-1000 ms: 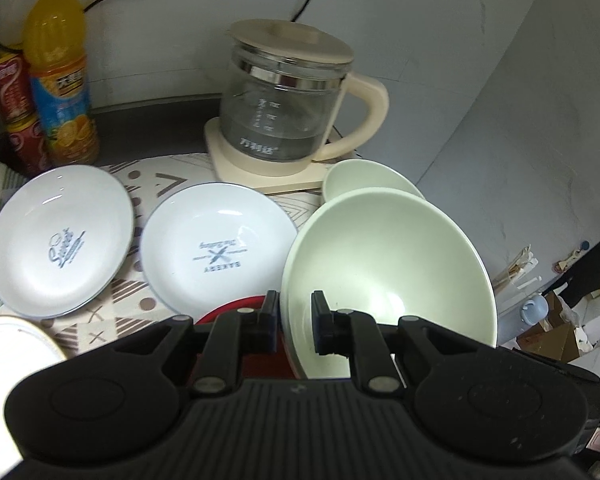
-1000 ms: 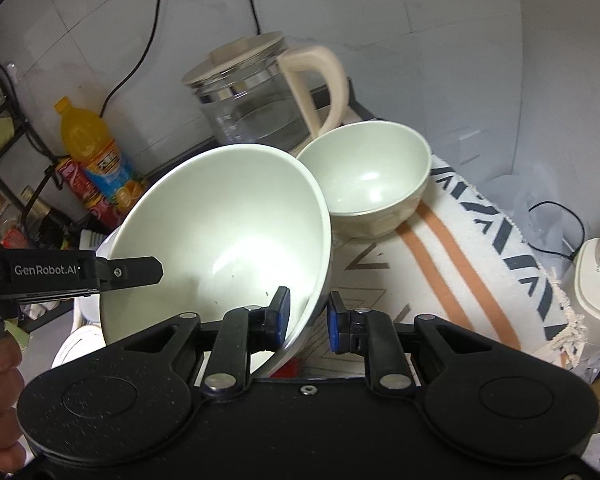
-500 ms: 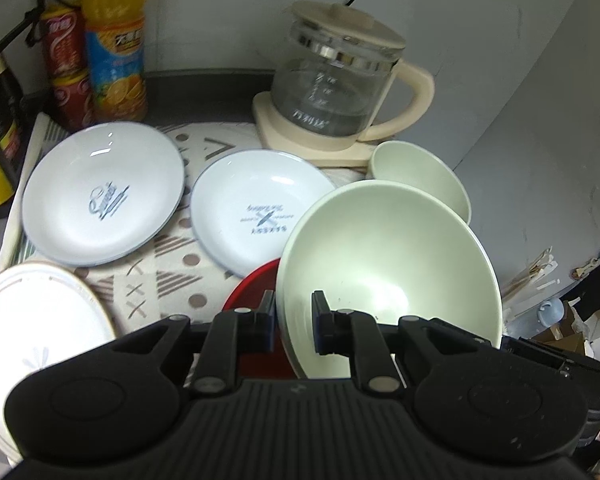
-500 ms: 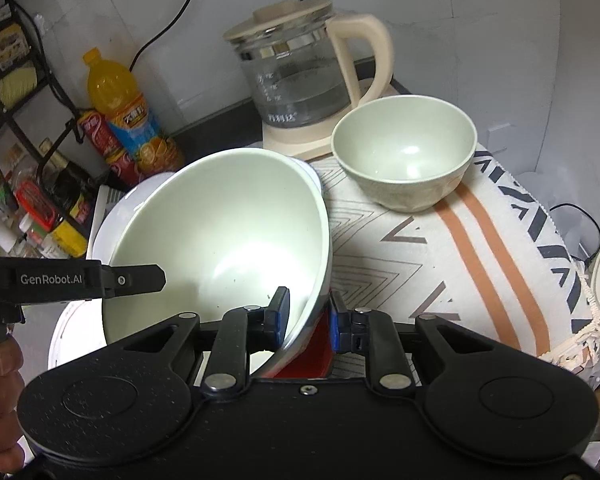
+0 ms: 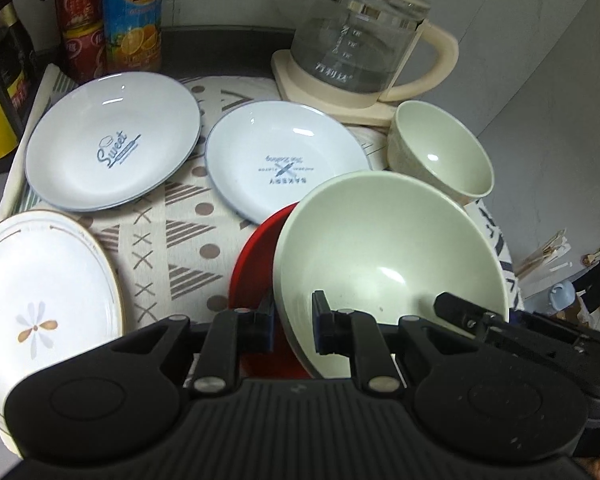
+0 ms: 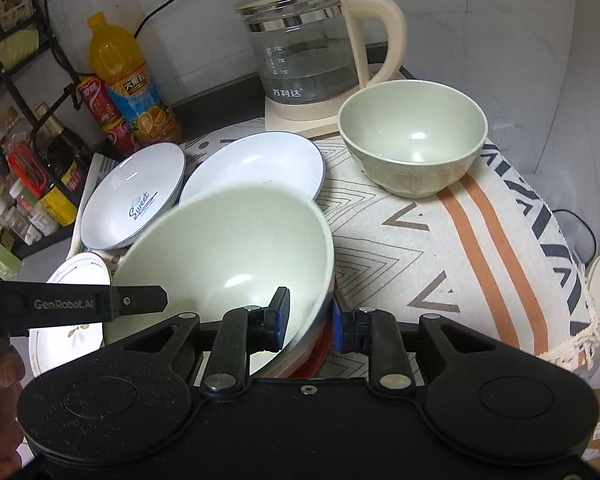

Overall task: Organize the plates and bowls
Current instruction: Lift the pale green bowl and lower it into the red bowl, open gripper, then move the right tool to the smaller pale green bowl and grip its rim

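Tools, left (image 5: 294, 322) and right (image 6: 310, 320), clamp big bowl (image 6: 228, 248) (flower plate (image 5: 40, 300) whole leftward).

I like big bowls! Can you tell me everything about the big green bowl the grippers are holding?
The big pale green bowl is smooth and glossy, like ceramic or melamine, and empty inside. It is tilted, with its opening facing the cameras. The left gripper pinches one side of its rim and the right gripper pinches the other. A red plate sits right beneath it; whether they touch is unclear.
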Demonstrator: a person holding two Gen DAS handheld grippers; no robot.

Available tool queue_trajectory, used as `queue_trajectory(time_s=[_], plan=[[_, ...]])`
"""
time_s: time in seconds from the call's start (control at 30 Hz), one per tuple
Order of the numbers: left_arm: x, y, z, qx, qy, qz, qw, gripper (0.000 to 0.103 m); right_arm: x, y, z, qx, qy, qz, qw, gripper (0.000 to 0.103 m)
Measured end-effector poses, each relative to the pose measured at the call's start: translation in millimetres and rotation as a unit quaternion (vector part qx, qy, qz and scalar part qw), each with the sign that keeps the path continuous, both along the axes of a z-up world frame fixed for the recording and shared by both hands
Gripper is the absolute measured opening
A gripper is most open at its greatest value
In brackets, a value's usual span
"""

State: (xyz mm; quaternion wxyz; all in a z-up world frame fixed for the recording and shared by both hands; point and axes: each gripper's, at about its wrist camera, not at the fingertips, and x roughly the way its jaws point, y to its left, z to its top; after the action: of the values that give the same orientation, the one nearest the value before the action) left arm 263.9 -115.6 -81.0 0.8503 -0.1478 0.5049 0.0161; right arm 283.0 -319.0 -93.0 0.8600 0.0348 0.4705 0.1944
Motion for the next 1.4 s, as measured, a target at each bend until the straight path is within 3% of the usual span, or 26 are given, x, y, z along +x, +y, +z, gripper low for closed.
queue_trajectory(time_s=[0.23, 0.33, 0.57, 0.7, 0.87, 0.93, 0.97, 1.03, 1.23, 1.33, 1.4], plan=[[-2, 3, -12, -0.005, 0.015, 0.006, 0.9999, 0.015, 0, 8, -2, -0.037, -0.025, 0.025, 0.999, 0.025], [-3, 3, -16, -0.008, 0.019, 0.011, 0.9997, 0.015, 0, 8, -4, -0.050, -0.033, 0.029, 0.998, 0.019], [0, 8, -12, -0.002, 0.018, 0.021, 0.9996, 0.016, 3, 7, -9, -0.052, -0.024, 0.032, 0.998, 0.016], [3, 5, -9, 0.005, 0.028, 0.020, 0.9994, 0.018, 0, 3, -9, -0.031, -0.017, 0.027, 0.999, 0.020], [0, 9, 5, 0.007, 0.015, 0.023, 0.9996, 0.028, 1, -7, -2, -0.008, -0.020, 0.012, 1.000, 0.031], [-1, 10, 15, 0.025, 0.000, 0.026, 0.9993, 0.043, 3, -11, 1, 0.000, -0.024, 0.005, 1.000, 0.034], [-1, 11, 20, 0.032, -0.009, 0.028, 0.9991, 0.046, 4, -13, 3, 0.005, -0.025, 0.000, 1.000, 0.036], [-1, 16, 28, 0.033, -0.022, 0.033, 0.9987, 0.052, 6, -17, 6, 0.014, -0.028, -0.010, 0.999, 0.047], [9, 19, 34, 0.037, -0.032, 0.034, 0.9982, 0.063, 14, -27, 9, 0.024, -0.037, -0.041, 0.998, 0.065], [16, 16, 34, 0.038, -0.035, 0.029, 0.9983, 0.067, 18, -33, 10, 0.022, -0.042, -0.058, 0.997, 0.082], [21, 13, 33, 0.039, -0.037, 0.024, 0.9982, 0.072, 22, -37, 10, 0.018, -0.043, -0.072, 0.996, 0.088]])
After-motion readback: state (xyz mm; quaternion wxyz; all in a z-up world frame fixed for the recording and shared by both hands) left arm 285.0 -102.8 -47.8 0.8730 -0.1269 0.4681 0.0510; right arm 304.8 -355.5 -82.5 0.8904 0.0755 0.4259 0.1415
